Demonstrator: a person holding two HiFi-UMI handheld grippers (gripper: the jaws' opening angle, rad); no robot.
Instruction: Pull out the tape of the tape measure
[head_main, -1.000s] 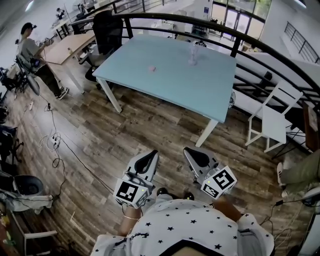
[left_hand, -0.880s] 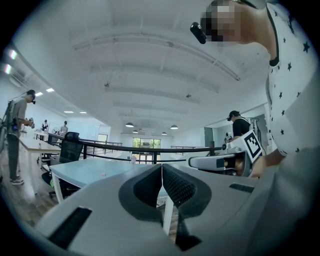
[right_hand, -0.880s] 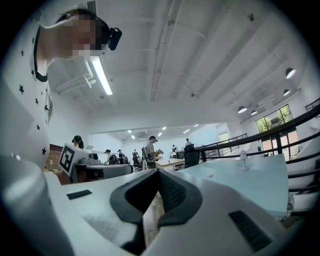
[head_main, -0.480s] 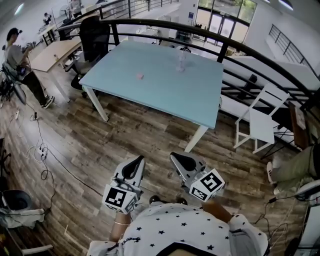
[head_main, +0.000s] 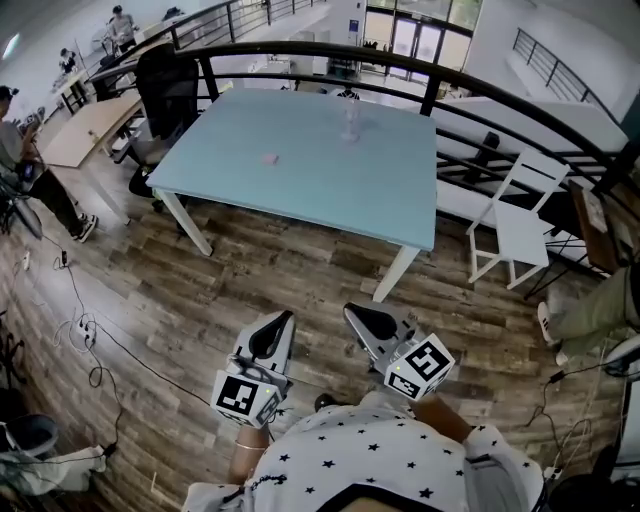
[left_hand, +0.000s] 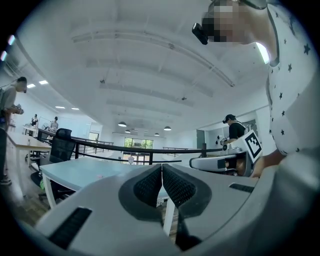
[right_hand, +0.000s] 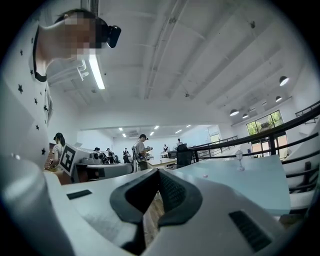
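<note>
Far to the left of the left claw (head_main: 281, 320), cables (head_main: 85, 330) lie on the wooden floor (head_main: 200, 280). A black office chair (head_main: 165, 90) stands at the far left corner of the desk (head_main: 330, 190). Neither seems to have a part in the task.

The left claw is clenched. Its two ribbed pads press one on the other with nothing between them, and it is held level and low in front of the person's body. This looks like a carrying posture: nothing is in reach to take, so the jaws have no reason to stand apart.

The light blue desk stands well ahead of both claws. A small pink thing (head_main: 269, 158) lies on it, ahead of the left claw. Further back, ahead of the right claw (head_main: 356, 316), stands a small clear thing (head_main: 350, 125). No view shows a tape measure plainly. The pink thing may be it, but it is too small to tell.

The right claw is just beside the left one. It is also clenched and empty, and it points toward the desk in the same way. The two are probably held side by side because the task needs both, one to steady the case and one to draw the tape. That work is not yet begun.

To the right of the right claw, well apart from it, a white chair (head_main: 520, 230) stands by the black railing (head_main: 480, 90).
</note>
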